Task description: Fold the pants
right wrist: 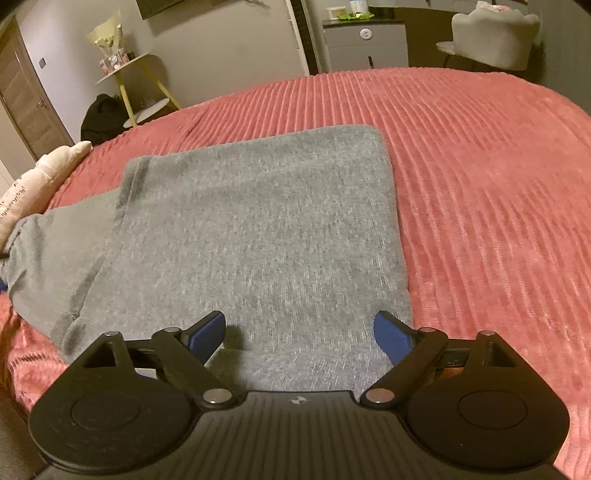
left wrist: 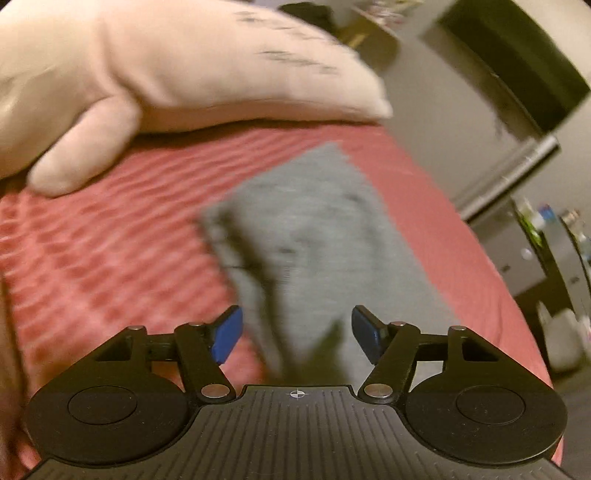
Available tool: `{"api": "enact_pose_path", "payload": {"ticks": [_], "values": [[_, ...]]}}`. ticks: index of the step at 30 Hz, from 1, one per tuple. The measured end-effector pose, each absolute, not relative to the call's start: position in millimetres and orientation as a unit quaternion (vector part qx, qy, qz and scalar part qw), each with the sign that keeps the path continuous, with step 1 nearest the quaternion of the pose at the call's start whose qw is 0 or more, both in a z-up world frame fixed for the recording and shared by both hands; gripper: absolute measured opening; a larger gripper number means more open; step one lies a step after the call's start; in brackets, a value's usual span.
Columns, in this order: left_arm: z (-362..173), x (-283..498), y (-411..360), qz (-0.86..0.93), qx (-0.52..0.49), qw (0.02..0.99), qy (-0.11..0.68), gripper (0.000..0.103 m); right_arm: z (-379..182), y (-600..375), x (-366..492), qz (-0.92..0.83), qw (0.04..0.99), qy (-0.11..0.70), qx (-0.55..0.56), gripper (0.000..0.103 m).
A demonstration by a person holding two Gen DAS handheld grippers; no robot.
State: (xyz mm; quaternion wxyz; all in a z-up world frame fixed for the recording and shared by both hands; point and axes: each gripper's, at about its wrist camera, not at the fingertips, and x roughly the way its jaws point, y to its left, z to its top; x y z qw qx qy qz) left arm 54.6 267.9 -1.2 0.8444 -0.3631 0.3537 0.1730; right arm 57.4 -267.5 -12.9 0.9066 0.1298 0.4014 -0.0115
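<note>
Presently the grey knit jersey pants lie on the ribbed coral-red bedspread, already doubled over: a squared upper layer with a clean far edge rests on a lower layer, which sticks out on the left side in the right wrist view. The right gripper hovers low over the near edge of the cloth, its blue-padded fingers spread wide with nothing pinched between them. The left gripper is likewise open and empty above the pants; its view is heavily blurred, so whether its pads touch the fabric cannot be told.

Judgement: one fold is laid, and the next should bring the protruding end over the squared part. To do it well, each gripper should pinch both layers at a corner of the same edge, lift together and level, and lay the cloth down so that the edges align without a ridge.

Nearby, a cream-coloured stuffed cushion with dark lettering lies on the bedspread just beyond the protruding end and may crowd the left gripper. A yellow-legged side table and a grey upholstered chair stand off the bed, well apart.
</note>
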Motion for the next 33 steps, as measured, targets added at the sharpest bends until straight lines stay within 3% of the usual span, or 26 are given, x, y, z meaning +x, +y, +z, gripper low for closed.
{"api": "enact_pose_path", "payload": {"ticks": [11,13,14,16,19,26,33], "values": [[-42.2,74.4,303.6,0.142,-0.475,0.804,0.326,0.069,-12.2,-265.8,58.2,-0.007,0.906,0.403,0.127,0.094],[-41.0,75.1,306.2,0.148,-0.48,0.801,0.326,0.042,-12.2,-264.5,58.9,-0.008,0.906,0.404,0.123,0.094],[-39.0,71.4,303.1,0.149,-0.471,0.806,0.327,0.037,-11.8,-264.2,58.5,-0.009,0.907,0.403,0.123,0.094],[-29.4,72.5,292.6,0.147,-0.429,0.831,0.322,0.026,-11.3,-265.1,57.3,-0.01,0.908,0.398,0.126,0.094],[0.3,71.1,265.4,0.141,-0.339,0.882,0.295,0.022,-9.1,-270.7,52.4,-0.016,0.912,0.384,0.146,0.094],[74.4,59.6,182.6,0.055,-0.163,0.958,0.23,0.02,6.7,-282.0,30.2,-0.085,0.923,0.333,0.174,0.094],[97.2,43.9,93.8,-0.065,-0.057,0.973,0.212,0.019,31.4,-271.5,8.8,-0.066,0.943,0.249,0.21,0.094]]}}
